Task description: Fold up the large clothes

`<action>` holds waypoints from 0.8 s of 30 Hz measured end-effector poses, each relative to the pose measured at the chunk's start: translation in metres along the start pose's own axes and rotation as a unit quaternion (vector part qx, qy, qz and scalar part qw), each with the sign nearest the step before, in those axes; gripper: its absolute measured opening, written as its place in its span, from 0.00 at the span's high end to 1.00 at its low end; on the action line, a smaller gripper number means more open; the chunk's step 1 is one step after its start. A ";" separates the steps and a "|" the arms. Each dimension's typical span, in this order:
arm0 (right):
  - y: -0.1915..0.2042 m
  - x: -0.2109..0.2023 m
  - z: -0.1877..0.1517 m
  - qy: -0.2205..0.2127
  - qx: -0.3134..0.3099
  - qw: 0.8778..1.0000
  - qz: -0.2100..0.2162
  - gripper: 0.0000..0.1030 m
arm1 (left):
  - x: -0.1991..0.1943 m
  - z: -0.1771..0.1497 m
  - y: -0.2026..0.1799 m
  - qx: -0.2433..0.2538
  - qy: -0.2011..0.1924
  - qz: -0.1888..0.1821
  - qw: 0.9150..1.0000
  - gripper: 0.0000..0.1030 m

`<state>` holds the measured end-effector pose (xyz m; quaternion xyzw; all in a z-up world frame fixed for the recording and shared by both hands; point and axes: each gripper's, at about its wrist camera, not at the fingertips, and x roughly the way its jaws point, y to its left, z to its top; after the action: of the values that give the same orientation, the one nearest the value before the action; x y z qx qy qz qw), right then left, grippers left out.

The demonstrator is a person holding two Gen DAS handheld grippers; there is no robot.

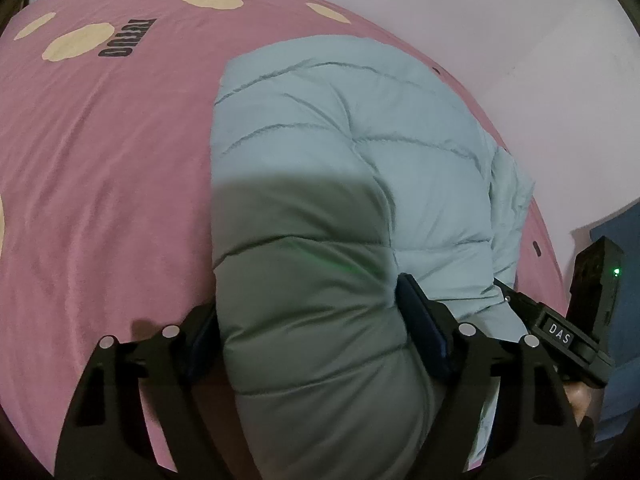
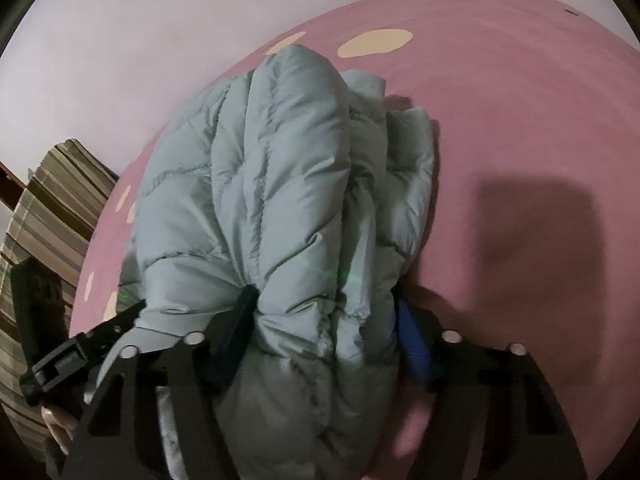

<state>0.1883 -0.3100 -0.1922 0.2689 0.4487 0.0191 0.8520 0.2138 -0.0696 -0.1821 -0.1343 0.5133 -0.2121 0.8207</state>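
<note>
Lying on a pink bedspread point(image 1: 104, 168) with cream spots and dark lettering: one pale blue quilted puffer jacket point(image 1: 320, 152), bulky and folded over on itself, reaching from the near edge toward the far side of the bed. Left gripper point(image 1: 308, 320): both fingers straddle the near end of the jacket, the thick padded roll filling the whole gap between them; the left pad sits against the roll's left flank and the right pad point(image 1: 420, 320) presses into its right flank, so the fingers are clamped on the jacket. Right gripper point(image 2: 324, 328): its fingers likewise bracket a bunched, creased end of the jacket point(image 2: 260, 184), the black left finger point(image 2: 234, 336) dug into the padding and the blue-faced right pad point(image 2: 414, 344) against the other side, grasping the jacket. In the right wrist view the jacket runs away from the fingers toward the far left edge of the bedspread point(image 2: 500, 112); a striped cushion point(image 2: 52, 208) lies beyond that edge at left. A pale wall point(image 1: 520, 32) stands behind the bed.
</note>
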 end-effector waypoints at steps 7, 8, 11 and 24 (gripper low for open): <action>0.003 0.004 -0.003 0.006 0.008 0.999 0.046 0.66 | -0.004 0.002 -0.001 0.012 -0.001 -0.008 1.000 0.40; 0.005 0.004 -0.003 0.004 0.005 0.999 0.050 0.69 | -0.006 0.002 -0.002 0.014 -0.003 -0.009 1.000 0.41; 0.010 0.000 -0.001 -0.003 -0.002 0.998 0.058 0.74 | -0.017 0.000 -0.005 0.016 -0.009 -0.013 1.000 0.48; 0.079 0.028 0.029 -0.008 -0.061 0.991 0.120 0.78 | -0.063 0.028 0.029 -0.005 -0.061 0.007 0.998 0.51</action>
<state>0.2443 -0.2479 -0.1627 0.2687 0.4042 0.1456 0.8621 0.2208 -0.0131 -0.1332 -0.1475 0.4644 -0.1949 0.8512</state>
